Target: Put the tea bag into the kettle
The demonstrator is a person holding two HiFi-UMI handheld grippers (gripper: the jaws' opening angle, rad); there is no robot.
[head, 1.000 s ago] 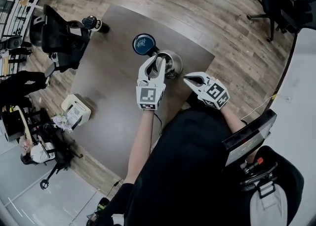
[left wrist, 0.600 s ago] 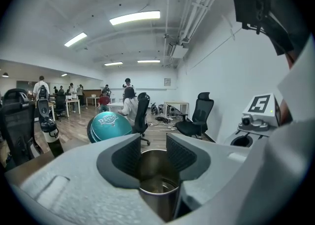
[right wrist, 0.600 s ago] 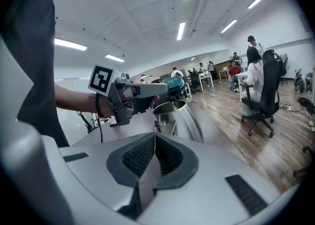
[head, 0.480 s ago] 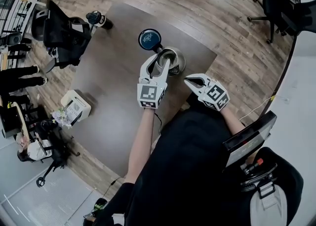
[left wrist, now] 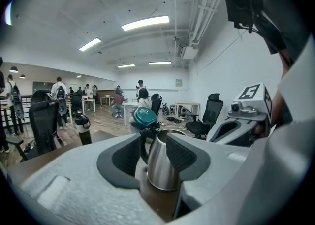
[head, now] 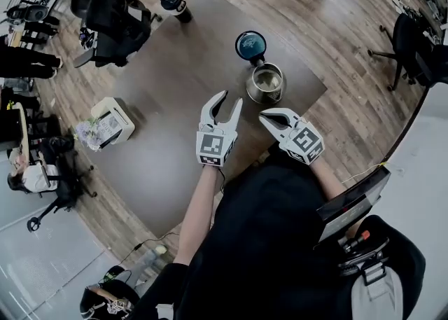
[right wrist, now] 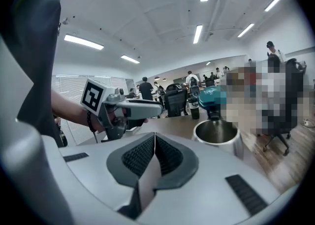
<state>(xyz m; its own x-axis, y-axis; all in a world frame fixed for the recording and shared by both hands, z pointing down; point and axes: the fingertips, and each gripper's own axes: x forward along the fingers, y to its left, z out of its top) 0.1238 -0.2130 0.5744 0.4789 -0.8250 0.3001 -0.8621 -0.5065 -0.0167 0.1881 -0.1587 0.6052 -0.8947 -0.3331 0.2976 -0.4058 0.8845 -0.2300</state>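
Holding a thin pale slip, tea bag or wrapper I can't tell, the right gripper is sitting nearest the kettle, open-mouthed just ahead. The left gripper is hanging empty, jaws just opened halfway.

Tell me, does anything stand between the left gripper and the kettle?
Nothing visible does. The left gripper has just been opening its jaws, empty, and only bare table lies between it and the kettle.

Left tongs back from kettle, jaws newly apart, empty
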